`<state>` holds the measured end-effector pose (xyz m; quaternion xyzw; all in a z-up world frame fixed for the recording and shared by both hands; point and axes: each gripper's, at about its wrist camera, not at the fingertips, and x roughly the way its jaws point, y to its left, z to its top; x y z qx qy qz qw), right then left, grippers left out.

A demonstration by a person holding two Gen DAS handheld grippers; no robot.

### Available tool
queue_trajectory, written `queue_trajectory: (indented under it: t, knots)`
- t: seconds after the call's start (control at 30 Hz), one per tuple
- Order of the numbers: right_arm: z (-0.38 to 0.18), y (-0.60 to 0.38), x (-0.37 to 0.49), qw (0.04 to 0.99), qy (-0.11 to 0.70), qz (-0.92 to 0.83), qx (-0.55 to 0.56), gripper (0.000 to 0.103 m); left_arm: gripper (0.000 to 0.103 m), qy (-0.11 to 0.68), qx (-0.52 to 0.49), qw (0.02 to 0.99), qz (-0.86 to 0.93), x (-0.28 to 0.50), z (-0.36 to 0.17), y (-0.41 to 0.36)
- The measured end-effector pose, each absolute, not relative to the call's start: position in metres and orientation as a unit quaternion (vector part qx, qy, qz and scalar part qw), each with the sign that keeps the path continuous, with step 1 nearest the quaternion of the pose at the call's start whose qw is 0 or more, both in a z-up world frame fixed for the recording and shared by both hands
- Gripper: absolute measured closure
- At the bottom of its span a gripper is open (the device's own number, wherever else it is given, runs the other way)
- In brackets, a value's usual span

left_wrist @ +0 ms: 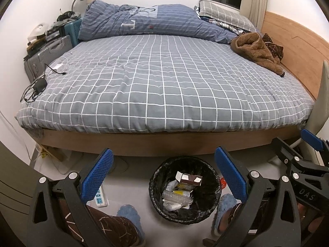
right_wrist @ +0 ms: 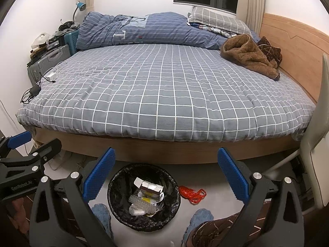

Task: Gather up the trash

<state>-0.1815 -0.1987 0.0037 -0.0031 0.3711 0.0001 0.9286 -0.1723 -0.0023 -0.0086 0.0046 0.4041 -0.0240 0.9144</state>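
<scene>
A: Left claw (left_wrist: 164, 177) status?
B: Spread wide, nothing between the blue textured pads (left_wrist: 96, 175). Held above the floor, in front of the bed.

A: Right claw (right_wrist: 166, 177) status?
B: Likewise spread wide, empty. Held beside the left one, at about the same height.

A: Location of round black bin with black plastic liner (left_wrist: 156, 187)?
B: Standing upright on the pale grey floor (right_wrist: 216, 205), just in front of the wooden bed frame (right_wrist: 164, 150), between two blue fuzzy slippers (right_wrist: 100, 212). Seen between the fingers in both wrist views.

A: Bin contents?
B: Brown and white cardboard carton (left_wrist: 190, 178) on top; clear plastic wrappers (right_wrist: 141, 203) and white crumpled paper beneath.

A: Trash outside the bin?
B: Red crumpled mesh netting (right_wrist: 192, 193) on the floor, just right of the bin, not touching it.

A: Bed surface?
B: Grey checked bedsheet (right_wrist: 164, 94), mostly bare. Black charger with coiled cables (left_wrist: 38, 86) at the left edge; brown fleece garment (right_wrist: 248, 55) at the right, near the wooden headboard (right_wrist: 294, 47); blue striped duvet (left_wrist: 156, 20) bunched along the far side.
</scene>
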Motion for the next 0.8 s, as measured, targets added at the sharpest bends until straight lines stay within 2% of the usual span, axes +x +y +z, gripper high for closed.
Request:
queue_trajectory:
  t: [0.8]
  knots:
    - [0.0040,-0.1960,-0.1782,0.928,0.373,0.000,0.001,0.008,0.006,0.403,0.018,0.915,-0.019,-0.1744,-0.0090,-0.0093]
